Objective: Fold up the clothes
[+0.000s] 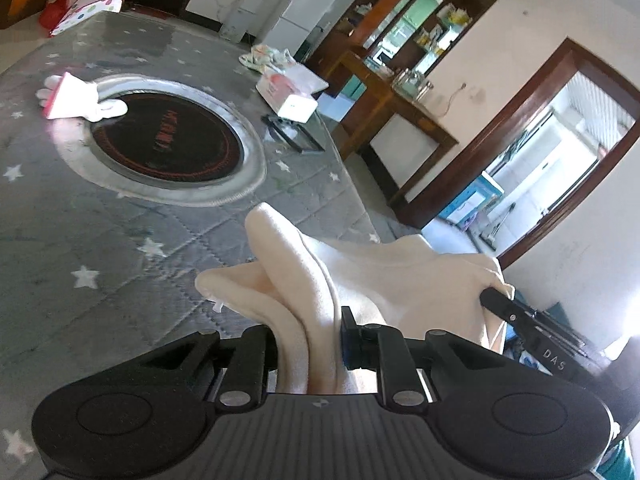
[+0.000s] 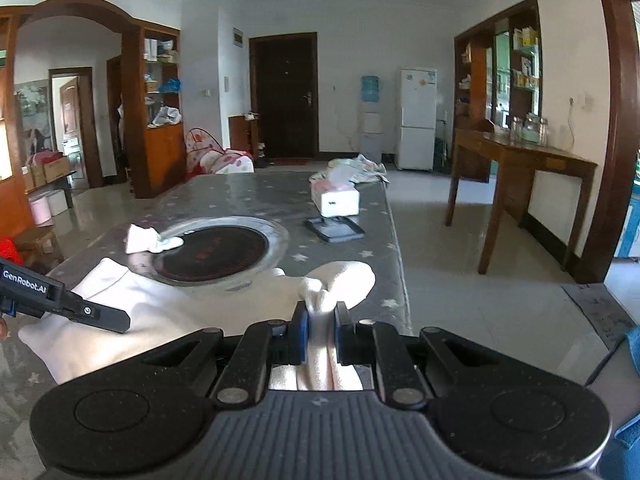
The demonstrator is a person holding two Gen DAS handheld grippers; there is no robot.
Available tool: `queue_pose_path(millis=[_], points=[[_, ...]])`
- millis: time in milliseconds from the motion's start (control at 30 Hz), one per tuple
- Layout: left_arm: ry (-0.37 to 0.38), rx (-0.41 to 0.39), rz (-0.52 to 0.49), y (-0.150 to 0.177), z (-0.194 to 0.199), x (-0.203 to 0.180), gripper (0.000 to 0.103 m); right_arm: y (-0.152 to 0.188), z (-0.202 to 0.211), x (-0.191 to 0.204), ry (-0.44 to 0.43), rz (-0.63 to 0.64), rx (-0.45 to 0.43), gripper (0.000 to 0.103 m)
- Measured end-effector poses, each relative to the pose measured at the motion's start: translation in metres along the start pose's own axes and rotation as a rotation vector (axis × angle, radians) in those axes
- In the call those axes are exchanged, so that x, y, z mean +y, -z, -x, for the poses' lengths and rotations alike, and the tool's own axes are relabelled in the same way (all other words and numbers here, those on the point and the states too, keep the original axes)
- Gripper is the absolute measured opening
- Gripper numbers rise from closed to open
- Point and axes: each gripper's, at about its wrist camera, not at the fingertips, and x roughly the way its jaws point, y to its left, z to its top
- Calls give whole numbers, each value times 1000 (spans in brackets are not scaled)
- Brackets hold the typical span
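In the left wrist view the left gripper [image 1: 308, 332] is closed on a bunched fold of the cream garment [image 1: 360, 272], which rises out of the jaws and spreads toward the right gripper [image 1: 494, 300], whose tip pinches another part of the cloth near the table edge. The table [image 1: 100, 240] has a grey starred cover and a round cooktop [image 1: 168, 140] set into it; a small pink-and-white cloth [image 1: 76, 98] lies at the cooktop's rim. Part of the garment hangs past the table edge, so a slack grip could let it slide off. "DAS" reads on the right gripper's body. In the right wrist view the right gripper [image 2: 322, 322] is clamped narrowly on a gathered wad of the garment [image 2: 152, 304], the rest lying flat on the near table and lapping onto the cooktop [image 2: 212, 254] rim; the left gripper [image 2: 102, 318] rests on the cloth's left part. Both grips hold thick bunches, so pulling apart unevenly could twist the cloth and crease the fold. "GenRobot.AI" shows on the left gripper. A tissue box [image 2: 336, 200] and phone [image 2: 334, 230] sit beyond.
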Motion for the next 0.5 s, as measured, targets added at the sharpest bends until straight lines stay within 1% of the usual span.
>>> queue_pose_path(millis=[133, 300, 433, 500], points=[[-19, 31, -13, 1, -25, -1, 18, 13, -18, -9, 12, -18, 37, 11], [-48, 82, -12, 6, -52, 8, 18, 30, -40, -21, 27, -41, 82, 11], [-75, 99, -28, 12, -60, 16, 23, 43, -58, -30, 38, -59, 119, 11], [-92, 95, -45, 14, -60, 19, 32, 50, -67, -35, 44, -68, 137, 12]])
